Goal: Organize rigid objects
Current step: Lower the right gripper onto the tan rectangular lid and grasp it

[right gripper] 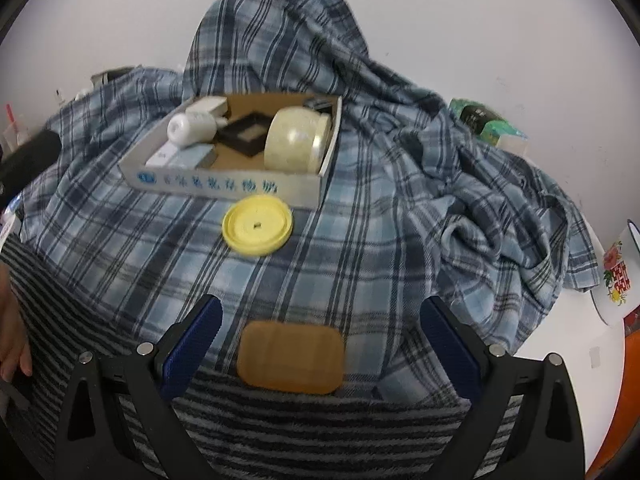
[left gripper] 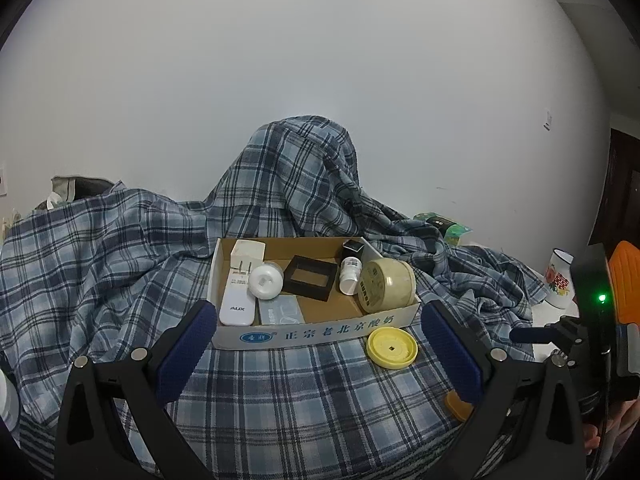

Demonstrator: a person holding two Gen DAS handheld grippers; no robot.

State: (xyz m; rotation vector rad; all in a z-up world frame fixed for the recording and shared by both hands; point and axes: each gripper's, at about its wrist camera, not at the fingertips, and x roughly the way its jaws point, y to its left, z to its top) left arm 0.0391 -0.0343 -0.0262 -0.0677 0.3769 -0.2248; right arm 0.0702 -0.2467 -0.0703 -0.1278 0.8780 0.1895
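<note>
Tan rounded-rectangular soap-like block [right gripper: 291, 358] lies on plaid cloth [right gripper: 360, 248] between the right tongs [right gripper: 320, 344], spread apart, likely next pick; left tongs [left gripper: 320, 340] also apart, empty; round yellow plastic lid [left gripper: 392, 347] just outside shallow cardboard tray [left gripper: 312, 332]

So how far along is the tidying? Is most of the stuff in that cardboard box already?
Mostly, it seems. The cardboard box already holds a white remote, a black frame, a small white bottle and a cream jar. Nothing is in hand: the left gripper and right gripper are both open. Left out on the plaid cloth are the yellow lid and the tan soap-like bar, which lies between the right gripper's fingers.
</note>
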